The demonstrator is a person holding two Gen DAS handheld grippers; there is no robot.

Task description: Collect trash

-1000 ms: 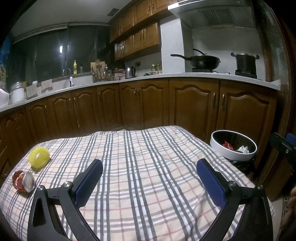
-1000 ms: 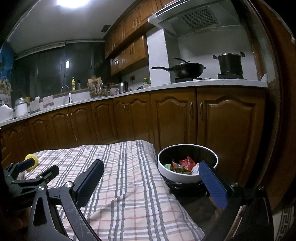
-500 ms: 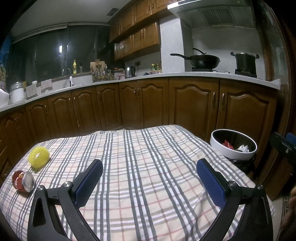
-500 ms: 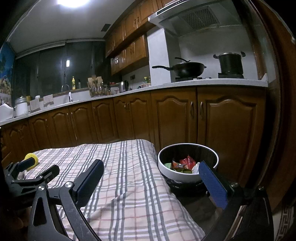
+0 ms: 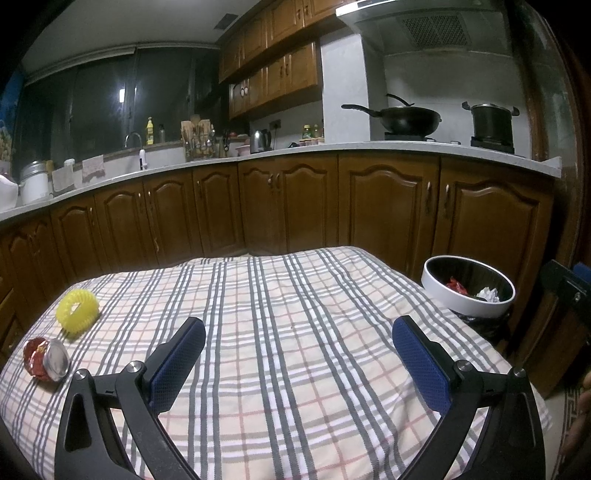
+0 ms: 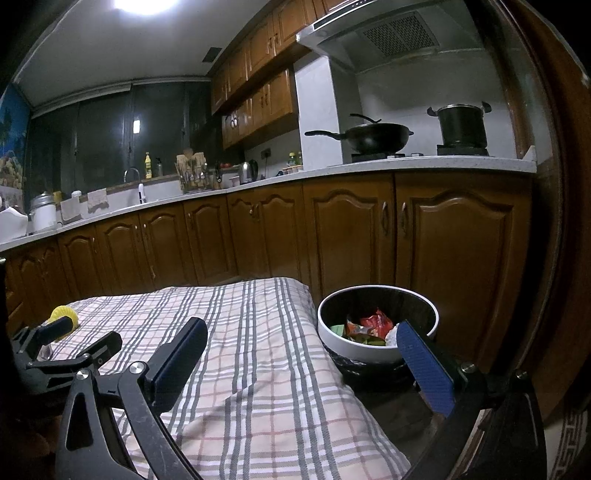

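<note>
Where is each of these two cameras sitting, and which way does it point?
Left wrist: on the left gripper, above the checked table, facing the cabinets; its own open fingers show, with the crushed can and yellow ring far left.
Right wrist: on the right gripper, at the table's right edge, facing the bin; the left gripper shows too.
Both share table, ring, bin.

Dim, grainy kitchen lit by 1 glaring ceiling lamp (image 6: 142, 4); fisheye bends edges, corners vignette black.
</note>
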